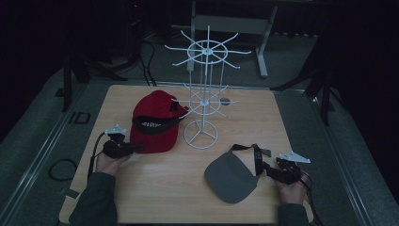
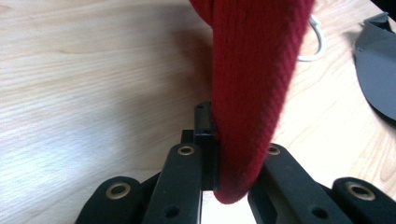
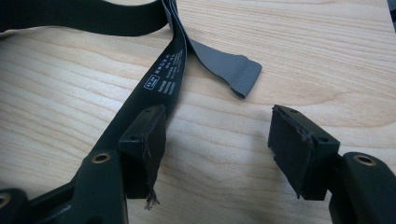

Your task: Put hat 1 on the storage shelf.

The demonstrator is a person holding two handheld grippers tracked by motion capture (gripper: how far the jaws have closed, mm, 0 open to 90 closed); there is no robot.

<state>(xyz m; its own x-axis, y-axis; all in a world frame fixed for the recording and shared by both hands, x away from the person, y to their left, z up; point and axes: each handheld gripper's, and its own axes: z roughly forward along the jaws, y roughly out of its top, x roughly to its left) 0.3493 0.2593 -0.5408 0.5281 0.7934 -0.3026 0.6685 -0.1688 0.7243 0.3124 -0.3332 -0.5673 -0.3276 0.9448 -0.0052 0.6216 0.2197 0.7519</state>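
Note:
A red cap (image 1: 155, 123) lies on the wooden table (image 1: 155, 188), left of a white wire rack (image 1: 203, 94). My left gripper (image 1: 134, 148) is shut on the cap's brim edge; in the left gripper view the red brim (image 2: 254, 93) stands pinched between the black jaws. A grey visor (image 1: 233, 176) with a black strap (image 1: 258, 159) lies at the front right. My right gripper (image 1: 269, 170) is open right by the strap. In the right gripper view the strap (image 3: 159, 88) runs along the outside of the left finger (image 3: 144, 140), with bare table between the jaws.
The rack's round base (image 1: 201, 134) stands at the table's middle, its arms spreading above the red cap. A grey strap end (image 3: 238, 74) lies loose on the wood. Black cables (image 1: 61, 169) lie off the table's left edge. Dark floor and stands surround the table.

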